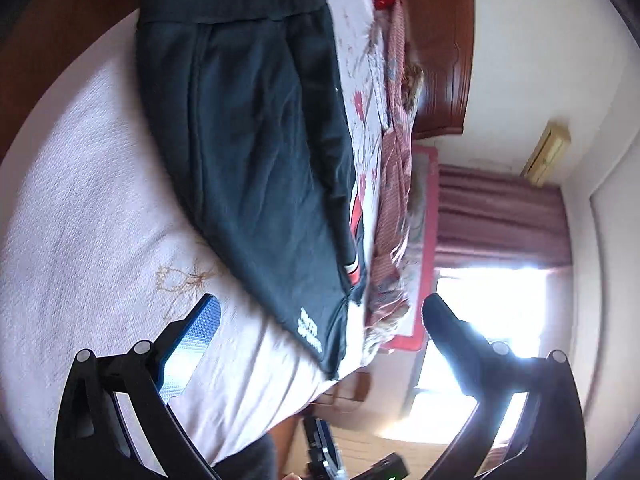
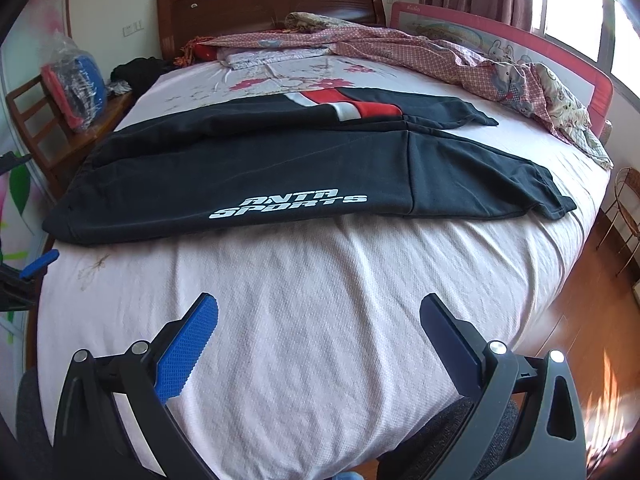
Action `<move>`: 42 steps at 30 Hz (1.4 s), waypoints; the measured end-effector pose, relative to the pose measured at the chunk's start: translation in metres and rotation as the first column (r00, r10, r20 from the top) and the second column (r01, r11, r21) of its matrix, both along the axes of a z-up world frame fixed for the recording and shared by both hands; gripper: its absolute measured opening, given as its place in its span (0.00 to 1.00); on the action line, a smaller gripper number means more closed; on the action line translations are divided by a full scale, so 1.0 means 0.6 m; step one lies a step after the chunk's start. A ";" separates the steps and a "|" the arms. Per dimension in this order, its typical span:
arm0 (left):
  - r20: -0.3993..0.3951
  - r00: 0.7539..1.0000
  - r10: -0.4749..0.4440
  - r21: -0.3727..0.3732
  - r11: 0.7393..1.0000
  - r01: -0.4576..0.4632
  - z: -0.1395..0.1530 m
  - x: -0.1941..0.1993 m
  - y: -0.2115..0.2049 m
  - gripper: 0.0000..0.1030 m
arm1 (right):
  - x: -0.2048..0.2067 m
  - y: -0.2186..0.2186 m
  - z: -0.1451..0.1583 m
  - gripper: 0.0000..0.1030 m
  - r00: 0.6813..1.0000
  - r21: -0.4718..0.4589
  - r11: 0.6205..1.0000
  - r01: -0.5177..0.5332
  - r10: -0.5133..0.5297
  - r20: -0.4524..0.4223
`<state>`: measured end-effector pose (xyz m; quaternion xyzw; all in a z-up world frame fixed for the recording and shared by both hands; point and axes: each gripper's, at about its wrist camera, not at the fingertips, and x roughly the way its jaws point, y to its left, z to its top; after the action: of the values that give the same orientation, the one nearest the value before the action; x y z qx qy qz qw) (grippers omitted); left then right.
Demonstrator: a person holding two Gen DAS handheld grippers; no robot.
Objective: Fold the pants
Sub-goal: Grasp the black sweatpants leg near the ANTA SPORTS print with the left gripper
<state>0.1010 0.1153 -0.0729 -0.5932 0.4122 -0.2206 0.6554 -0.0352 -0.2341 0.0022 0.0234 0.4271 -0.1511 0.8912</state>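
Dark sports pants (image 2: 280, 160) with white lettering and a red and white stripe lie flat across the bed, one leg over the other, waistband at the left. In the left wrist view, which is rolled sideways, the same pants (image 1: 256, 144) run from the waistband at the top down to the printed logo. My right gripper (image 2: 319, 312) is open over the bare sheet, short of the pants' near edge, holding nothing. My left gripper (image 1: 320, 316) is open too, hanging past the bed's near edge beside the logo end, empty. Its blue finger (image 2: 38, 264) shows at the far left of the right wrist view.
The bed's pale pink sheet (image 2: 300, 320) carries a crumpled checked quilt (image 2: 460, 56) along the far right by a red guard rail (image 2: 560, 44). A wooden headboard (image 2: 264, 4) is at the back. A chair with a bagged bundle (image 2: 76, 80) stands left. Wooden floor (image 2: 592, 292) lies right.
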 end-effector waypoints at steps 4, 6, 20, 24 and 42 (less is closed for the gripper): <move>-0.033 0.999 0.041 0.002 0.999 -0.041 -0.046 0.016 -0.008 0.98 | 0.001 0.001 -0.002 0.97 1.000 -0.004 1.000 -0.003 0.003 -0.006; -0.059 0.997 0.051 -0.007 0.999 -0.052 -0.076 0.022 -0.020 0.98 | 0.002 -0.001 -0.002 0.97 1.000 0.002 1.000 0.001 -0.001 -0.011; -0.303 0.938 0.170 0.122 0.983 -0.139 -0.049 0.070 -0.009 0.98 | 0.008 0.000 0.010 0.97 1.000 0.035 0.999 -0.003 0.003 -0.008; -0.292 0.931 0.219 0.046 0.976 -0.215 -0.062 0.073 0.000 0.98 | 0.010 0.006 0.010 0.97 1.000 0.038 0.999 -0.017 0.018 -0.019; -0.285 0.936 0.206 0.145 0.975 -0.171 -0.101 0.062 0.003 0.12 | 0.001 -0.072 0.030 0.97 0.997 0.143 0.987 0.072 -0.072 -0.005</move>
<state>0.1381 0.1168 -0.1335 -0.6169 0.4598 -0.0398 0.6375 -0.0344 -0.2774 0.0204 0.1028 0.4355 -0.1523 0.8813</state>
